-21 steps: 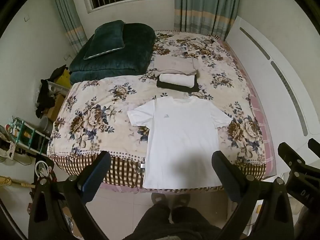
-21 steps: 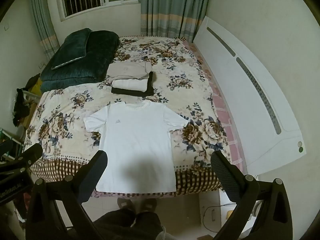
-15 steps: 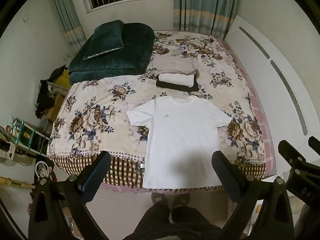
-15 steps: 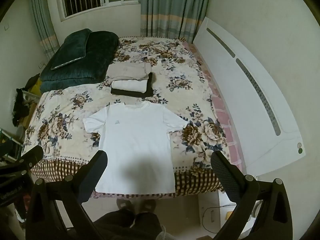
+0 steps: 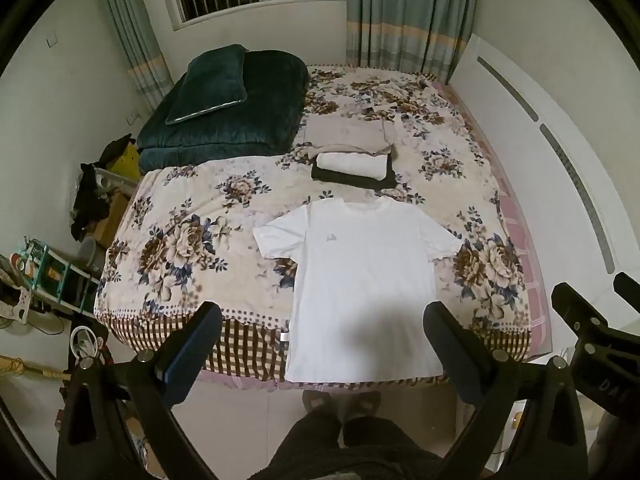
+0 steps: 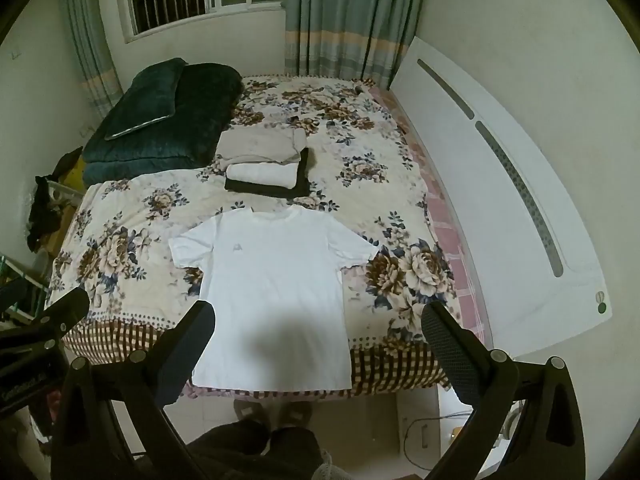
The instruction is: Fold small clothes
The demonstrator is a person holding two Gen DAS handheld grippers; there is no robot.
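Left wrist view: barely shifted from before, shirt (image 5: 362,280) flat at frame centre, unfolded; left gripper (image 5: 320,340) and right gripper (image 6: 318,338) spread wide, empty.

White T-shirt (image 5: 362,280): smooth matt cloth, centre frame. Bedspread (image 5: 192,216): matt floral printed cloth. Dark green quilt (image 5: 240,120), upper left: plush, slightly sheened fabric. Headboard (image 6: 500,184), right: smooth white panel, satin finish. Gripper fingers (image 5: 192,344): matt black plastic.

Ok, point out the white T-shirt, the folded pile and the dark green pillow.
white T-shirt (image 5: 362,280): left wrist view, chest.
folded pile (image 5: 352,166): left wrist view, white roll on top.
dark green pillow (image 6: 146,98): right wrist view, centre.
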